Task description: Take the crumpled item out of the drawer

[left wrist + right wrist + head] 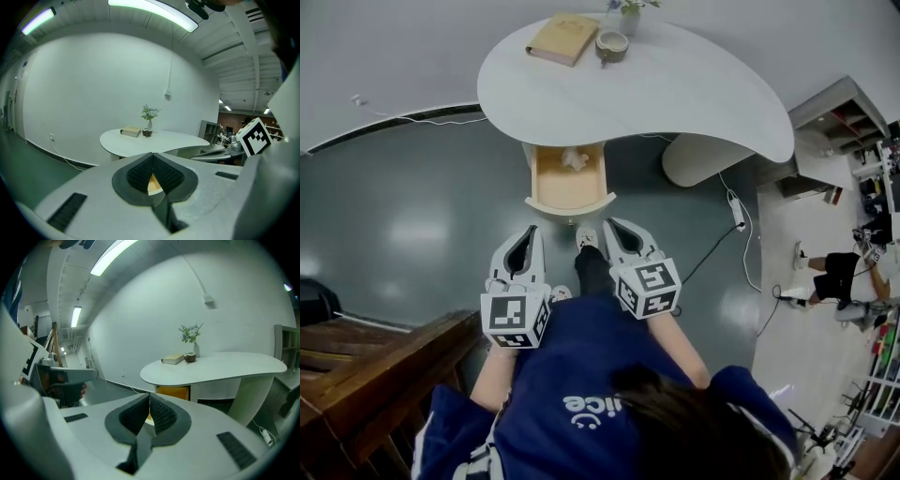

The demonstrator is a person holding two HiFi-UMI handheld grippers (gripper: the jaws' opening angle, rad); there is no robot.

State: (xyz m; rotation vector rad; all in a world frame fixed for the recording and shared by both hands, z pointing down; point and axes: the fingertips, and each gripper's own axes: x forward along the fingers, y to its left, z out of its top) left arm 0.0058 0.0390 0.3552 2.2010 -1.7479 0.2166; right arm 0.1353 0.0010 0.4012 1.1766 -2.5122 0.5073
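A wooden drawer (569, 193) stands pulled out from under the white table (675, 89). A crumpled white item (574, 159) lies at the drawer's back. My left gripper (533, 229) hovers just short of the drawer's front edge, to its left, shut with nothing held. My right gripper (608, 222) is level with it to the right of the drawer front, also shut and empty. In the left gripper view the jaw tips (152, 154) meet in front of the table. The right gripper view shows its tips (149, 394) closed below the drawer's orange side (173, 392).
On the table lie a book (562, 37), a small bowl (612, 44) and a vase with a plant (628, 14). A power strip with cable (737, 211) lies on the floor at right. A wooden railing (356, 366) is at lower left. A person (839, 277) is at far right.
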